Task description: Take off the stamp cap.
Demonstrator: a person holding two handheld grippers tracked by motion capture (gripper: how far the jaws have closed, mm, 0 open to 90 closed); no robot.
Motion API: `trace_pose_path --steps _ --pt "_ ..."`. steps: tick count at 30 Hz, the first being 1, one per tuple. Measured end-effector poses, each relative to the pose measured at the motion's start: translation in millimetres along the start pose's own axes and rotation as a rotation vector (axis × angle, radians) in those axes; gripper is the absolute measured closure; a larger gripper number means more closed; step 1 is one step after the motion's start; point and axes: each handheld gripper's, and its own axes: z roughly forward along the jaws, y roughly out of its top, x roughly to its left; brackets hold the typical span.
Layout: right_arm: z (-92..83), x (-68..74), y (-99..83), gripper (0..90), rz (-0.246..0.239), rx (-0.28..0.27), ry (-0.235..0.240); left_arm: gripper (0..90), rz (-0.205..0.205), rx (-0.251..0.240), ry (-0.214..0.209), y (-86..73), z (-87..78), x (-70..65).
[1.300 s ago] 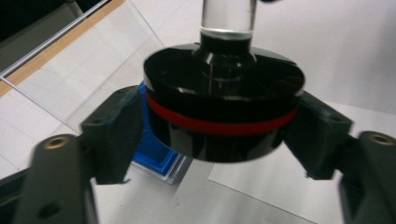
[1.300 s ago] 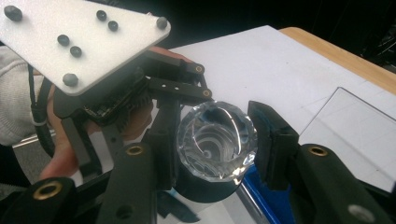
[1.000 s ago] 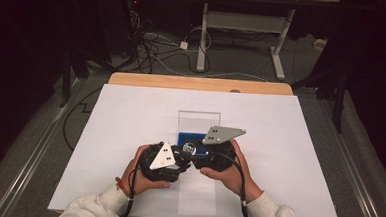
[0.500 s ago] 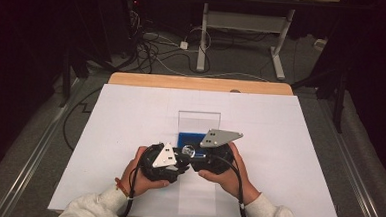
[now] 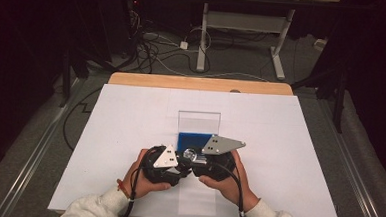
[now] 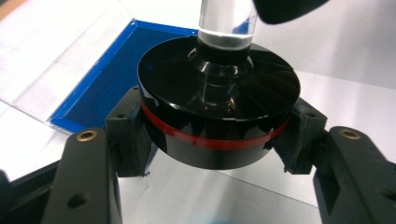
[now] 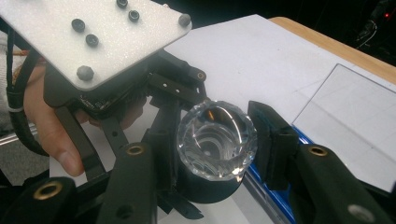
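Your left gripper (image 6: 219, 140) is clamped on the black base (image 6: 219, 116) of a stand; your right gripper (image 7: 212, 140) grips its clear top (image 7: 215, 139). You hold the piece just above the white sheet (image 5: 289, 143), at the near edge of the blue tray (image 5: 194, 139). The sheet covers a wooden table (image 5: 197, 83). Beyond it, cables (image 5: 159, 46) lie on the grey floor (image 5: 243, 61) of a dark room.

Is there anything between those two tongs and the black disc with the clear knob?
Nothing visible. The left tongs clamp the black disc by its rim, and the right tongs close around its clear knob, directly on it.
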Motion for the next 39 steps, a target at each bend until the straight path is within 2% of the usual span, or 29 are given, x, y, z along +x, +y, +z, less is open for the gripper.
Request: trace_pose_path --steps 1,2,3,4,5,7,8,9,10,15,22,30,34,39 --pt "-0.8 0.7 -0.7 57.3 0.002 -0.006 -0.003 36.8 -0.010 0.000 -0.013 0.2 -0.1 -0.2" --pt "-2.0 0.9 -1.3 57.3 0.000 -0.011 0.000 37.0 -0.064 -0.003 -0.008 -2.2 -0.1 4.9" --pt "-4.5 3.1 -1.4 57.3 -0.017 -0.016 -0.020 37.0 -0.116 -0.010 0.000 -7.4 -1.5 12.9" --pt "-8.7 3.9 -0.7 57.3 -0.020 -0.036 -0.009 37.0 -0.116 -0.010 0.000 -7.4 -1.5 12.9" --pt "-13.1 4.4 0.6 57.3 -0.021 -0.051 0.009 37.0 -0.126 -0.027 0.015 -13.0 -8.9 21.0" --pt "-20.4 5.6 1.3 57.3 -0.047 -0.059 -0.029 36.9 -0.112 -0.036 0.022 -12.7 -12.2 20.1" --pt "-20.4 5.6 1.3 57.3 -0.047 -0.059 -0.029 36.9 -0.101 -0.039 0.034 -11.9 -13.9 18.9" --pt "-23.5 2.8 0.2 57.3 -0.027 -0.068 -0.025 36.9 -0.086 -0.032 0.044 -11.3 -14.1 17.2" --pt "-29.1 -3.7 -1.1 57.3 -0.013 -0.070 -0.041 36.9 -0.072 -0.031 0.045 -11.5 -14.3 16.4" --pt "-37.6 -9.3 -3.9 57.3 -0.016 -0.054 -0.055 36.8 -0.072 -0.023 0.041 -15.0 -15.2 18.0" --pt "-49.8 -15.7 -9.3 57.3 -0.017 -0.034 -0.081 36.8 -0.079 -0.031 0.071 -20.0 -26.0 24.1" --pt "-60.9 -22.4 -15.2 57.2 -0.012 -0.011 -0.112 36.8 -0.077 -0.018 0.112 -27.8 -40.1 29.5" --pt "-65.9 -24.3 -18.3 57.2 -0.021 0.002 -0.117 36.8 -0.069 -0.004 0.139 -31.5 -46.8 29.8" --pt "-73.0 -28.9 -24.4 57.2 -0.016 0.020 -0.137 36.8 -0.077 -0.012 0.161 -38.8 -58.3 29.3"
